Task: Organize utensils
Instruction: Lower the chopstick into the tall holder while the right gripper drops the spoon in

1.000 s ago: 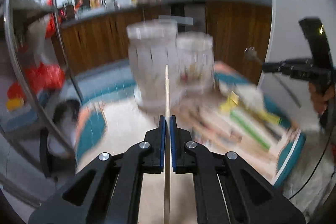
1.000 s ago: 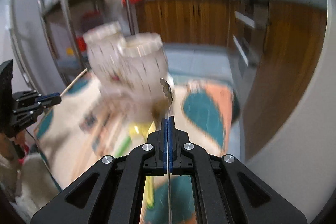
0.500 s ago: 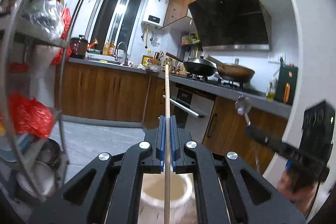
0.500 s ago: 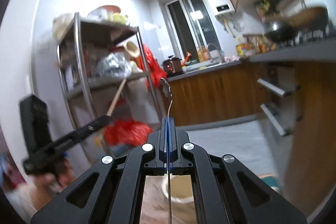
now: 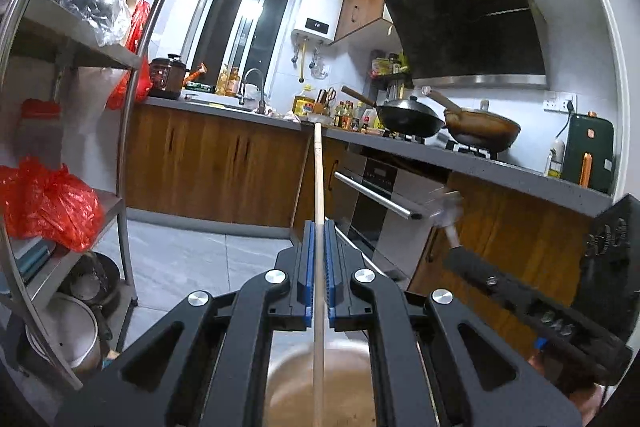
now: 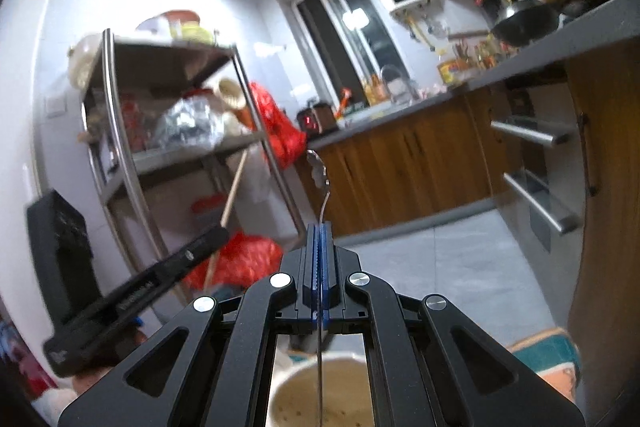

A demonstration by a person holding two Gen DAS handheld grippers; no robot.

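My left tool (image 5: 318, 259) pinches a chopstick (image 5: 317, 187), my right tool (image 6: 319, 263) a spoon (image 6: 318, 175); I should lower each straight into the holder (image 6: 296, 399) below, releasing late.

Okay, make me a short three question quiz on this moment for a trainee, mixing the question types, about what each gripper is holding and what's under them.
1. True or false: the left gripper is shut on a wooden chopstick.
2. What does the right gripper hold?
A. a fork
B. a metal spoon
C. a knife
3. What sits below the spoon's lower end in the right wrist view?

Key
1. True. The blue pads clamp the chopstick, which points upward.
2. B. The jaws are shut on the spoon's thin handle, bowl end up.
3. A pale utensil holder with small holes in its floor, seen from above between the gripper's arms.
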